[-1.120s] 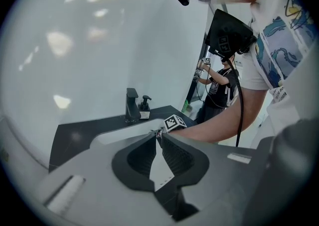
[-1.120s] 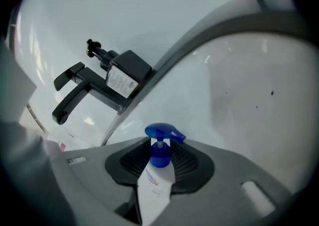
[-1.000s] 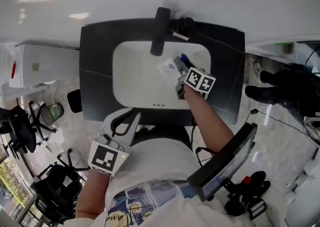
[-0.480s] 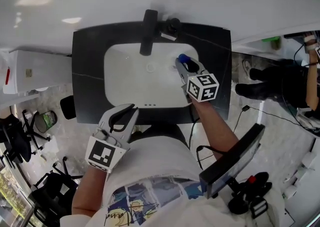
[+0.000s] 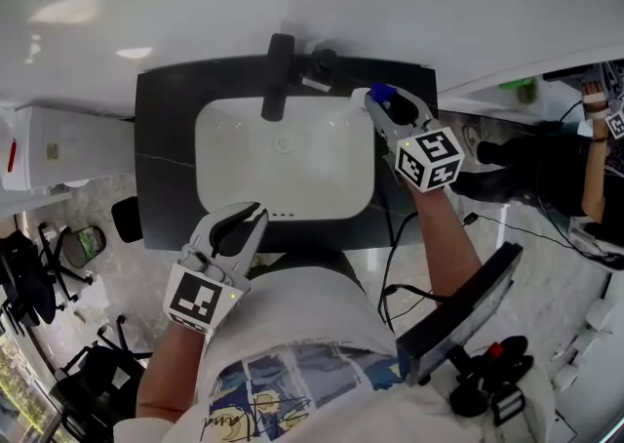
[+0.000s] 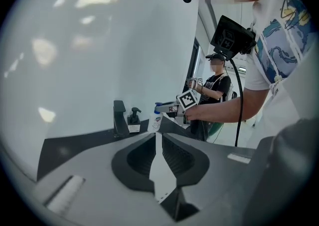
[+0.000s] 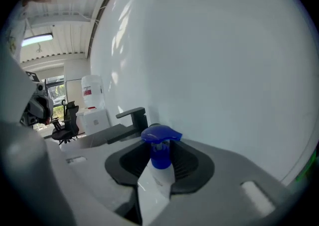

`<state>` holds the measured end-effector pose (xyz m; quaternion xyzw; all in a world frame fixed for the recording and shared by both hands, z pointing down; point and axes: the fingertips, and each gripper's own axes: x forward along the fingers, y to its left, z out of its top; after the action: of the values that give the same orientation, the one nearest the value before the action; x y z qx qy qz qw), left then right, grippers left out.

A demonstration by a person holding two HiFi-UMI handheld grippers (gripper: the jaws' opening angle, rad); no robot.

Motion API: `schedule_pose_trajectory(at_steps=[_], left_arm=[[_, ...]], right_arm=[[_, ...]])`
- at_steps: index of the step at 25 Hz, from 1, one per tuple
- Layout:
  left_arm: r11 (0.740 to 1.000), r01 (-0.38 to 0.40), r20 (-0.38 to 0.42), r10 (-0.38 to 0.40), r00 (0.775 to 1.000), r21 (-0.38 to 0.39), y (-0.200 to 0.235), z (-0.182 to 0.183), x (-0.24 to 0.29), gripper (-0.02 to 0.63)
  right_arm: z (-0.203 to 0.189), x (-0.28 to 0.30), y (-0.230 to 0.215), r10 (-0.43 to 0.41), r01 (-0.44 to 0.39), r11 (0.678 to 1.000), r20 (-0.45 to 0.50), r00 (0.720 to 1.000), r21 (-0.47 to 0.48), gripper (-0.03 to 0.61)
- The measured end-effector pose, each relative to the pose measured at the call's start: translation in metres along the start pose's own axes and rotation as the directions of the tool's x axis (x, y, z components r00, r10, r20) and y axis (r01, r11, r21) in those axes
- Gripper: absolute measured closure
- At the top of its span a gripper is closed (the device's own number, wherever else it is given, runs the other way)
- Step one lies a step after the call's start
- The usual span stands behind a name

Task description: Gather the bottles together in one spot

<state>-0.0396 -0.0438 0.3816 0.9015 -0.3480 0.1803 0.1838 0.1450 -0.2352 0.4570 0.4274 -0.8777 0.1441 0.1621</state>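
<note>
Black counter (image 5: 166, 148) rims white sink (image 5: 244, 173), bottle (image 5: 381, 95) above it.

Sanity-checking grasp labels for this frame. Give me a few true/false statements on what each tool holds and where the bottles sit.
1. The right tool grips a white bottle with a blue pump cap. True.
2. The left tool holds a bottle. False: nothing is between its jaws.
3. The black pump dispenser lies in the white basin. False: it stands on the black counter beside the black faucet.
4. The black faucet stands at the white basin's far rim. True.
</note>
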Motion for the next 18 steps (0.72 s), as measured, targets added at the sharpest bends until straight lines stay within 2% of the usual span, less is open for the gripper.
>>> schedule_pose_trajectory(at_steps=[3,6,14,18], left_arm=[[1.0,-0.011,-0.001,0.011,1.0,0.002,0.003,0.002,0.001,0.577],[1.0,-0.02,-0.008,0.02,1.0,0.002,0.005,0.002,0.003,0.576],[0.999,-0.037,-0.034,0.037,0.999,-0.018,0.005,0.0,0.011,0.575],[0.998,-0.054,-0.041,0.053,0.998,-0.033,0.01,0.006,0.014,0.575]], right_arm=[[0.014,0.011,-0.012,0.016,-0.015,0.999,0.021,1.0,-0.051,0.465],[0.019,0.023,-0.026,0.03,-0.028,0.999,0.037,0.999,-0.046,0.465],[0.01,0.042,-0.036,0.066,-0.065,0.996,0.018,0.998,-0.064,0.465],[0.007,0.048,-0.039,0.058,-0.054,0.994,0.032,0.998,-0.093,0.461]])
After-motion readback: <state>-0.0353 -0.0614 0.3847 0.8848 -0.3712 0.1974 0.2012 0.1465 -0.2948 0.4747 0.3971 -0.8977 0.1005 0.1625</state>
